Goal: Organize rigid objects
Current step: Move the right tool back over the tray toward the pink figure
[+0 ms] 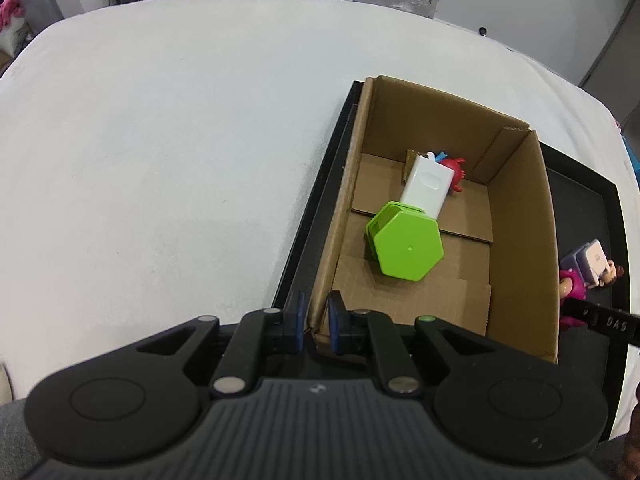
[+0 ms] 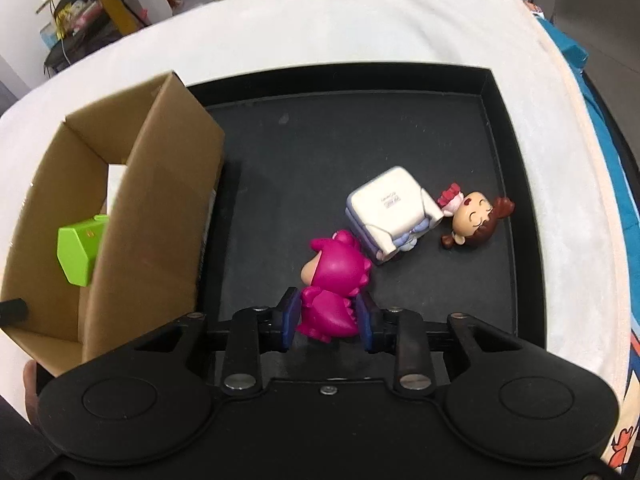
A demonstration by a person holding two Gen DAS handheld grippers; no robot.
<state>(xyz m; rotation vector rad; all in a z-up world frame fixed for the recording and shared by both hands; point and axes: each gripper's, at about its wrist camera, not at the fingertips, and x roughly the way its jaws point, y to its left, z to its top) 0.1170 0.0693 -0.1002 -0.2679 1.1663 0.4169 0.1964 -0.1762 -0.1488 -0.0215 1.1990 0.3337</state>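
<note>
I have the right gripper [image 2: 327, 320] closed down on the magenta dinosaur figure [image 2: 334, 280], its blue pads pressed to either side of the lower body, low centre in the right wrist view. The figure lies on the black tray [image 2: 516, 152] with its long axis running up the frame, away from me, its head touching the white cushioned toy block [image 2: 390, 210] at upper right; a brown-haired doll figure [image 2: 476, 220] lies just beyond that. The cardboard box [image 2: 168, 208] stands to the left of the grip, its near wall rising between figure and box floor, so I judge the carry must lift clear of that edge before crossing left. Inside already: a green hexagonal box [image 1: 404, 246], a white rectangular case [image 1: 426, 184] and what looks like a small red toy [image 1: 454, 168], leaving open floor toward the bottom of the box. My left gripper [image 1: 316, 320] is clamped on the box's near corner wall, steadying it
</note>
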